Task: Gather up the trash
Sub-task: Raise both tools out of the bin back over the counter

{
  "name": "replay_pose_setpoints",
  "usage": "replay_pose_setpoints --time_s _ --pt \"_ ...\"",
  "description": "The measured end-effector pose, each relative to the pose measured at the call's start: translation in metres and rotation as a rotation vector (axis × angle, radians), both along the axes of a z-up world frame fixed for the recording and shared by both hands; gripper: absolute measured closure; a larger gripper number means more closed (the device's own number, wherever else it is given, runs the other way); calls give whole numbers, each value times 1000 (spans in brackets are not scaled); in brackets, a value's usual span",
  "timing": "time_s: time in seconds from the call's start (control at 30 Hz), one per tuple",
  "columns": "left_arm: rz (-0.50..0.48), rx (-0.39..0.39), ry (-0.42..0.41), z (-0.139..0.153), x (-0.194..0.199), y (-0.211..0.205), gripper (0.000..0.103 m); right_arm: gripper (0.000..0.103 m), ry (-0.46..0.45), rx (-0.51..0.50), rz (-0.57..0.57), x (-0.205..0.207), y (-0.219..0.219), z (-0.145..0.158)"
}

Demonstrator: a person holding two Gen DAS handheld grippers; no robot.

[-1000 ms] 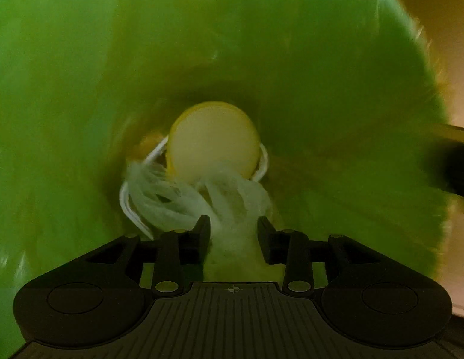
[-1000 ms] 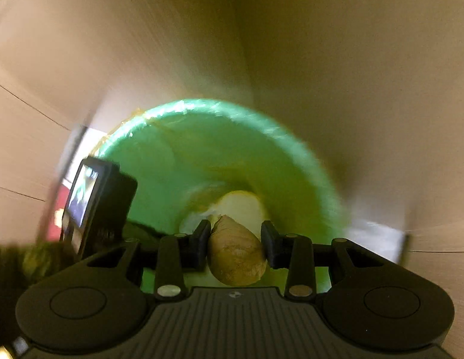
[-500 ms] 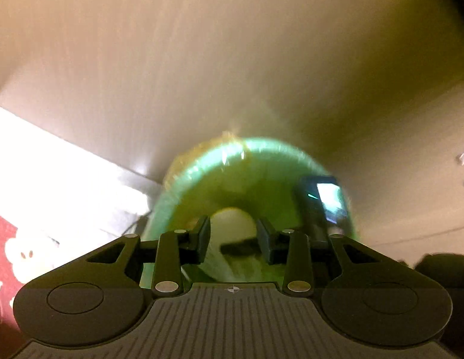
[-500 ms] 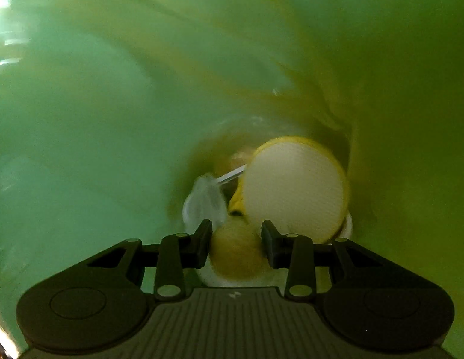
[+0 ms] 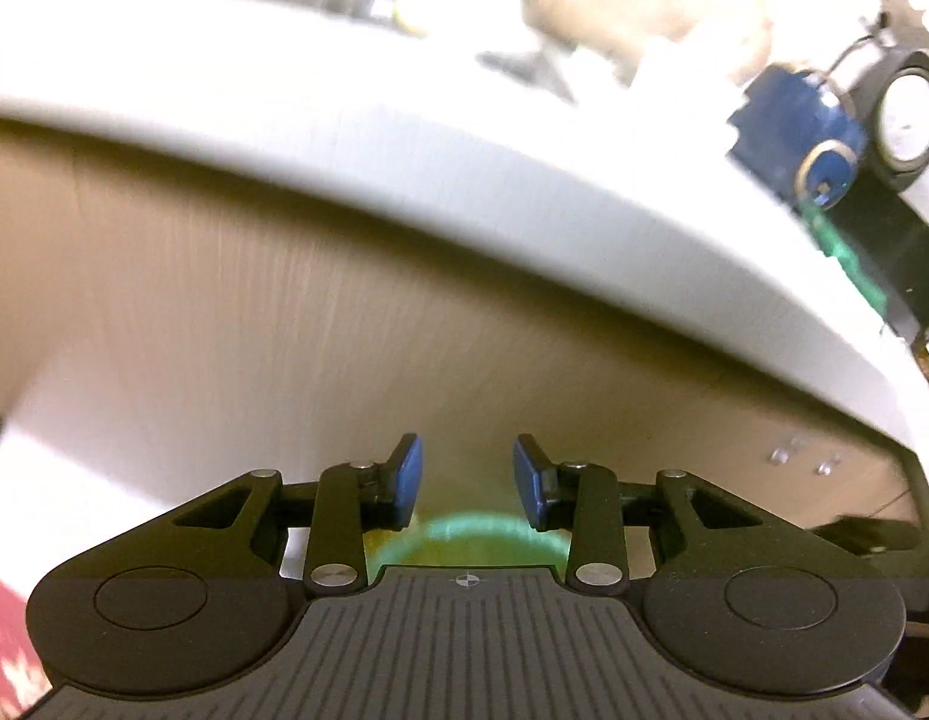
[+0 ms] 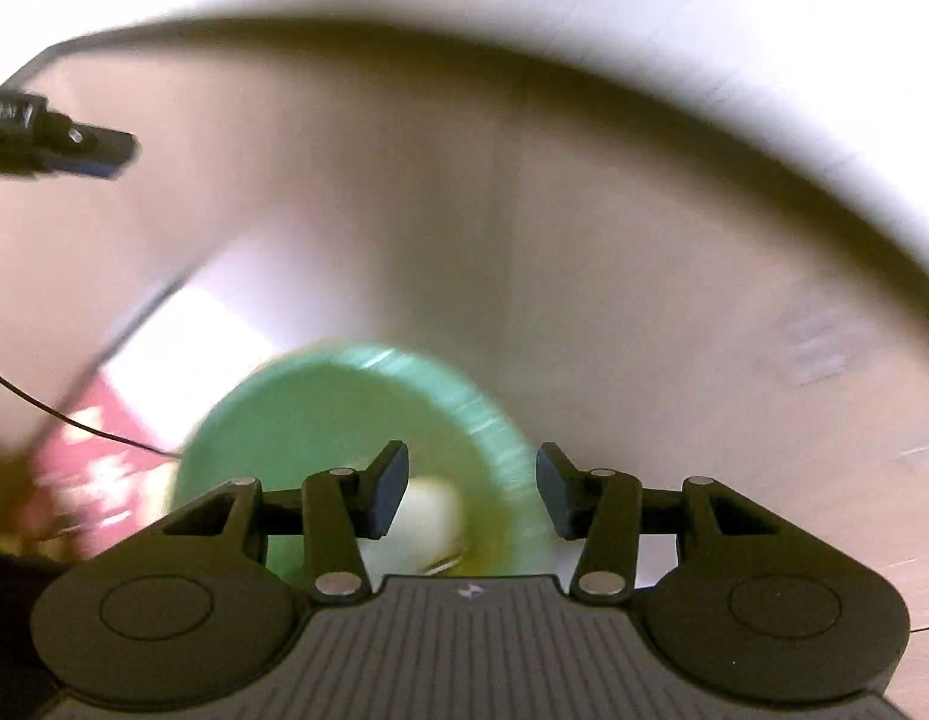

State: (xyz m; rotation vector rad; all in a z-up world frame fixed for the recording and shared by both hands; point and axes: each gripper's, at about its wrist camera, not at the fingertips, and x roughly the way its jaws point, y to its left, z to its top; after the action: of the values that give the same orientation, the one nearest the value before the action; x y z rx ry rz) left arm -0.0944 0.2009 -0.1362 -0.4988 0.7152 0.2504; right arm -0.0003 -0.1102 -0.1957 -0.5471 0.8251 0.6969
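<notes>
A green trash bin (image 6: 344,420) stands on the floor below a beige cabinet front. In the right wrist view I look down into it and see a pale round lid (image 6: 431,510) among the trash inside. My right gripper (image 6: 471,495) is open and empty, above the bin's mouth. In the left wrist view only the bin's rim (image 5: 464,525) shows between the fingers. My left gripper (image 5: 467,477) is open and empty, raised well above the bin. Both views are blurred by motion.
A white countertop edge (image 5: 464,180) curves above the beige cabinet front (image 5: 344,330). A blue can (image 5: 806,138) and a black round device (image 5: 902,120) sit on the counter at the right. A red patterned mat (image 6: 86,468) lies left of the bin. The left gripper's tip (image 6: 74,147) shows at the left of the right wrist view.
Both grippers rose out of the bin. The right gripper let go of the brownish crumpled piece it held and now stands open. The left gripper climbed until the countertop came into view.
</notes>
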Motion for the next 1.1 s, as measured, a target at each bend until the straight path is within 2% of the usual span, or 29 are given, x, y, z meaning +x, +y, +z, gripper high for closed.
replay_pose_setpoints --time_s 0.07,0.13,0.2,0.33,0.5,0.6,0.73,0.8,0.9,1.1 --pt "7 46 -54 20 -1 2 66 56 -155 -16 -37 -5 -14 25" --pt "11 58 -100 30 3 4 66 56 -280 -17 -87 -7 -29 47" --pt "4 74 -154 44 9 1 66 56 -366 -10 -125 -8 -37 57" --pt "-59 130 -235 67 41 -19 66 56 -453 41 -200 -4 -49 76" --pt "-100 71 -207 75 95 -36 66 55 -513 165 -247 22 -70 114" --pt "-106 18 -180 77 128 -42 66 53 -516 234 -271 48 -70 131" --pt "-139 -33 -174 87 166 -55 66 52 -524 278 -296 91 -67 144" --pt "-141 -45 -170 93 186 -59 66 47 -518 298 -314 112 -65 153" --pt "-141 -46 -157 104 219 -64 66 44 -464 343 -342 152 -67 170" --pt "-125 -13 -113 113 292 -80 66 43 -287 456 -371 223 -79 196"
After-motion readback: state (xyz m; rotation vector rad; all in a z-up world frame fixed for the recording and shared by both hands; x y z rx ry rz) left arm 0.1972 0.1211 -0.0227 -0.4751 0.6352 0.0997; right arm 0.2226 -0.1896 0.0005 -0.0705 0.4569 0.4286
